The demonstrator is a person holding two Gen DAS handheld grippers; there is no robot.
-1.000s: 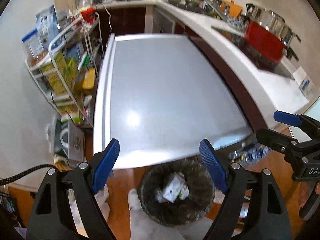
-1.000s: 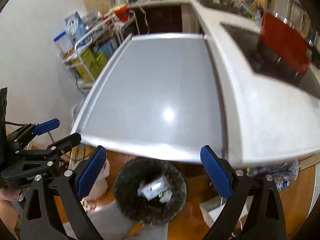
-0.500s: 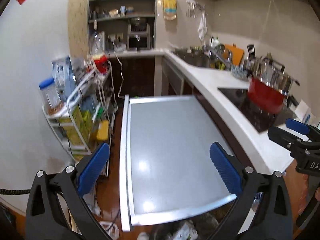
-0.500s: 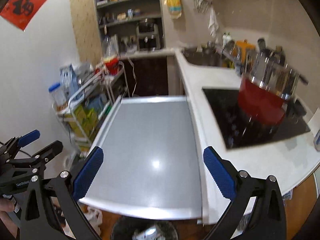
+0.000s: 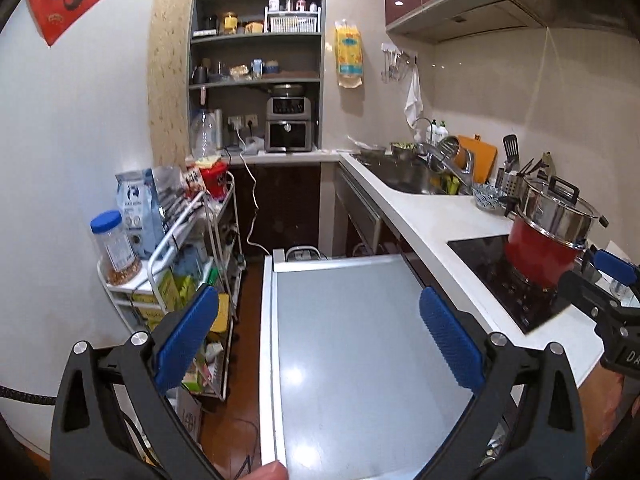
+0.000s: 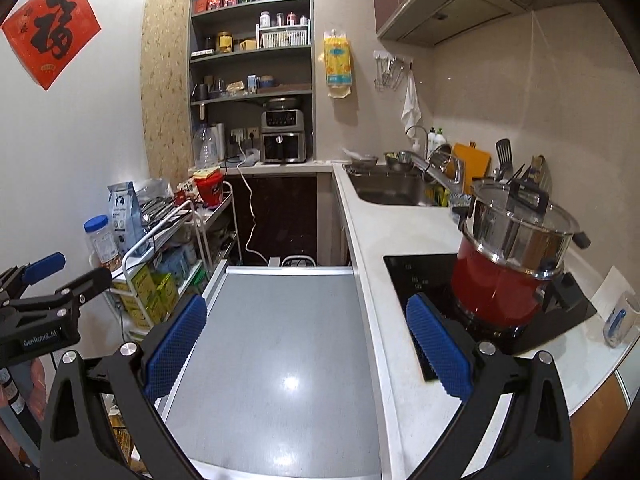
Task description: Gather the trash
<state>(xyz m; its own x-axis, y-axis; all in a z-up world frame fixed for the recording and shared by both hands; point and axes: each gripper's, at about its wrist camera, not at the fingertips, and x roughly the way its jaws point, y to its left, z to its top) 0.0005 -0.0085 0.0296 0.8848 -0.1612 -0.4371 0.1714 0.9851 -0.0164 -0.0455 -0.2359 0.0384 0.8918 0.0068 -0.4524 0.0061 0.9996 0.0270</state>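
Both claws stand wide with nothing between the blue pads. The left claw [image 5: 318, 344] fills the lower part of its own view; the right claw [image 6: 306, 346] does the same in its view, and each shows at the side edge of the other's frame.

Under both lies a grey flat surface [image 5: 360, 340] with a white rim, running from the bottom of the frame up to the centre. It is bare and gives open room ahead. Its right edge meets the white bench [image 6: 368, 232], which runs from lower right up to the sink [image 6: 390, 190] at centre right. On the left edge a narrow strip of wooden floor [image 5: 248, 300] separates it from a white wire cart [image 5: 192, 248] crowded with boxes, bags and a blue-lidded jar [image 5: 114, 248] (a tight passage on that side).

On the bench, the black cooktop [image 6: 440, 280] carries a red pot [image 6: 496, 284] with a steel pot stacked on top; it stands tall just beyond the right claw's right pad. A white cable [image 5: 252, 208] hangs from the back counter toward the floor. Shelves [image 5: 256, 40] fill the upper centre.

No trash and no bin can be seen in either view. A fingertip [image 5: 270, 472] shows at the bottom edge of the left view.
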